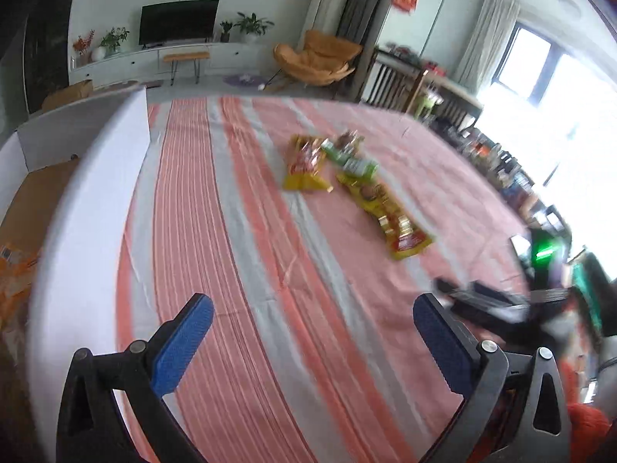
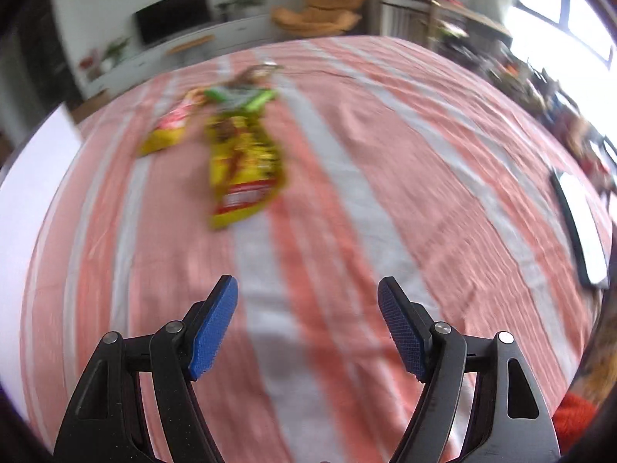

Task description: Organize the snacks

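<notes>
left gripper [image 1: 313,332] hovering, fingers apart, empty | right gripper [image 2: 307,318] likewise spread, empty | risk: overlapping snack bags [image 2: 246,162] dragging neighbours, slipping on striped cloth [image 2: 385,193] when pinched

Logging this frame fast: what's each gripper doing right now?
Left gripper: open, holding nothing, over the striped cloth.
Right gripper: open, holding nothing, short of the snack bags.
</notes>
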`<state>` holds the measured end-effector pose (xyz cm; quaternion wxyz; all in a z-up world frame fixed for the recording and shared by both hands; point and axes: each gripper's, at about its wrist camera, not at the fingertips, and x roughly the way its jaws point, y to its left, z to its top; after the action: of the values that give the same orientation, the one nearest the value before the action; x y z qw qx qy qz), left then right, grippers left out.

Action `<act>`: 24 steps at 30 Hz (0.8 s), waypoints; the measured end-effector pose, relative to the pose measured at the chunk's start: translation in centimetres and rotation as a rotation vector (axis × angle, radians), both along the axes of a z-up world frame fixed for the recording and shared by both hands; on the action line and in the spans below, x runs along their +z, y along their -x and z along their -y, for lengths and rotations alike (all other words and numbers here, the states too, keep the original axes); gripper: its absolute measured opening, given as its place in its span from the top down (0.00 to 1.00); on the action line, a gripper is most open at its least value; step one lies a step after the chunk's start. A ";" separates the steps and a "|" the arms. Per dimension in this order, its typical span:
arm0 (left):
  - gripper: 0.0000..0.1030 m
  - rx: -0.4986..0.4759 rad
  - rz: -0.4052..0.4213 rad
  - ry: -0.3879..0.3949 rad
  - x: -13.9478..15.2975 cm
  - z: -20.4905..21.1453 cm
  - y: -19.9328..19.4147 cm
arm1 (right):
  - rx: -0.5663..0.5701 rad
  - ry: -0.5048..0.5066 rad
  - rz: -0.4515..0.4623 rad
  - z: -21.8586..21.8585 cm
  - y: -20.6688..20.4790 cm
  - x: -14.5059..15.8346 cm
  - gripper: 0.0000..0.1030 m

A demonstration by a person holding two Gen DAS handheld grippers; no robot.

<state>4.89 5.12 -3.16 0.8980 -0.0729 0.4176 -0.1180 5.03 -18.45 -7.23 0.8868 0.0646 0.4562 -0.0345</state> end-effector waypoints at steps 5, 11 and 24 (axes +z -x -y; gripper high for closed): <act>0.01 0.104 -0.068 -0.097 -5.4 0.5 -4.6 | -0.085 0.029 0.010 1.4 -1.3 0.0 0.24; 0.01 0.120 -0.082 -0.159 -7.7 0.8 -6.4 | -0.082 0.072 0.012 0.8 -1.1 -0.5 0.22; 0.00 0.104 -0.075 -0.218 -7.6 1.7 -6.3 | -0.083 0.070 0.022 0.8 -0.4 -0.5 0.16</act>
<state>11.23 3.47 -10.75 0.8892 -0.0007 0.4569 -0.0225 5.43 -19.26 -7.78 0.8912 0.0527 0.4421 -0.0866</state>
